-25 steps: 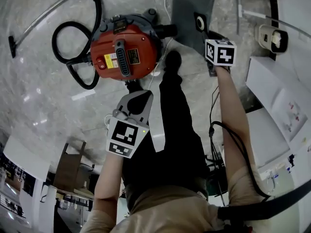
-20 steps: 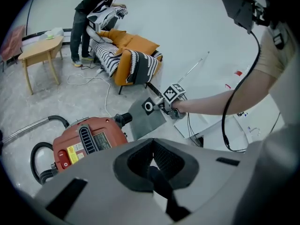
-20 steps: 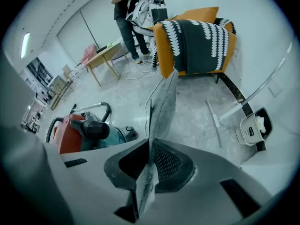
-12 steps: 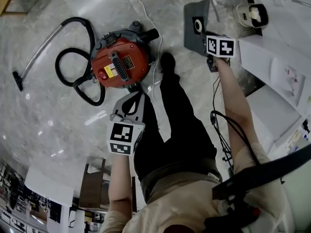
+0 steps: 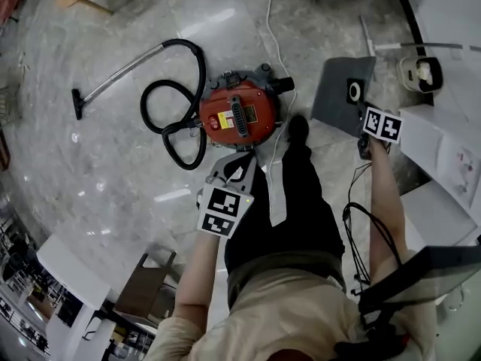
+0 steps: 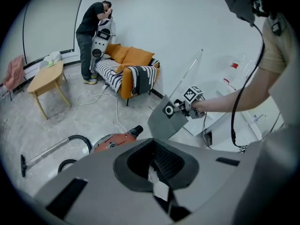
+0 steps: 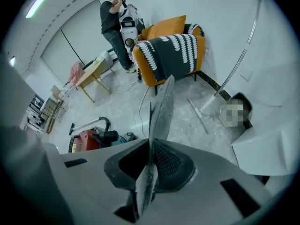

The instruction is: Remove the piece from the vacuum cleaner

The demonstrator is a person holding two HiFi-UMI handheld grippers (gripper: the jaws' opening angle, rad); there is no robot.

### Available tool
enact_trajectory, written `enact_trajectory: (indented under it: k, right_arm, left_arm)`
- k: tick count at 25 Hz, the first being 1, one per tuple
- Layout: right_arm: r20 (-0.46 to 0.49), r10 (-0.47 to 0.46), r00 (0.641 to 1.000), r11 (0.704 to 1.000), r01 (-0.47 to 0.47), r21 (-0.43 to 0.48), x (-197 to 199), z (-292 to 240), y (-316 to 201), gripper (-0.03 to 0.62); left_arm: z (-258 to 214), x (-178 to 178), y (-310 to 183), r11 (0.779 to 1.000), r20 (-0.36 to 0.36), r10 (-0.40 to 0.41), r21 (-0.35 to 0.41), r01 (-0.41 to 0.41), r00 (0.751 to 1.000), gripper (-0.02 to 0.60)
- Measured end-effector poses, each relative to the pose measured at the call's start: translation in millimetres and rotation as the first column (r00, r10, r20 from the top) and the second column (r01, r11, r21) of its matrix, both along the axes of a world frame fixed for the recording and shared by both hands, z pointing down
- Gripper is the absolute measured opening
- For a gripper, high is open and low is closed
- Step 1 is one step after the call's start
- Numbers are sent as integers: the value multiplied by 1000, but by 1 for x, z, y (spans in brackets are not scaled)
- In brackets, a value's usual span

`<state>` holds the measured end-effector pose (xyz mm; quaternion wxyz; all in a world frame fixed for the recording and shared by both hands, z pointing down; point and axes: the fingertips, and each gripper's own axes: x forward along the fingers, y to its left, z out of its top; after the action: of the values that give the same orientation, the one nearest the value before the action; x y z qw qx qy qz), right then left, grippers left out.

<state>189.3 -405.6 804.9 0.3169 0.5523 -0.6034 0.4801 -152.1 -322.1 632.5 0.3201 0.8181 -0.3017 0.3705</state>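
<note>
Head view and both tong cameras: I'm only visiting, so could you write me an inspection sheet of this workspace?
Surface: glossy grey marble floor.
Job's things: red vacuum cleaner on the floor, black hose coiled beside it; grey dust bag is out of it, held in the air.
Clutter: small bin by the wall.
Grippers: right gripper, tongs shut on the dust bag; left gripper, tongs shut on what looks like a white strip.
Cables: white cable across the floor; black cable hanging from the right arm.
Surroundings: orange sofa, wooden table, another person by the far wall.
</note>
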Motion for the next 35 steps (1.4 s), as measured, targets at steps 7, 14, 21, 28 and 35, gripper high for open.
enact_trajectory:
  k: [7,14,21,28,35]
  right_arm:
    - [48,29,998,999,-31,38,-7,-54,15,29]
    - [136,87,987,993,-98,70,11,-99,25,29]
    - [160,51,986,994,-66,93,29,-135,24,29]
    - [171,-12,985,986,-16,163,42,-187,0,29]
    - [147,-90,985,967,51,249,39,-236,-31,29]
  left_arm:
    - [-47,10,-27,995,42,52,79,-55,998,3]
    - [-97,36,-42,987,94,69,136,-81,993,3]
    - [-125,59,-42,981,140,98,151,-119,985,3]
    - [-168,81,-53,968,138,75,229,-105,988,3]
    - [-195,69,-64,956,114,2,290,-36,993,3]
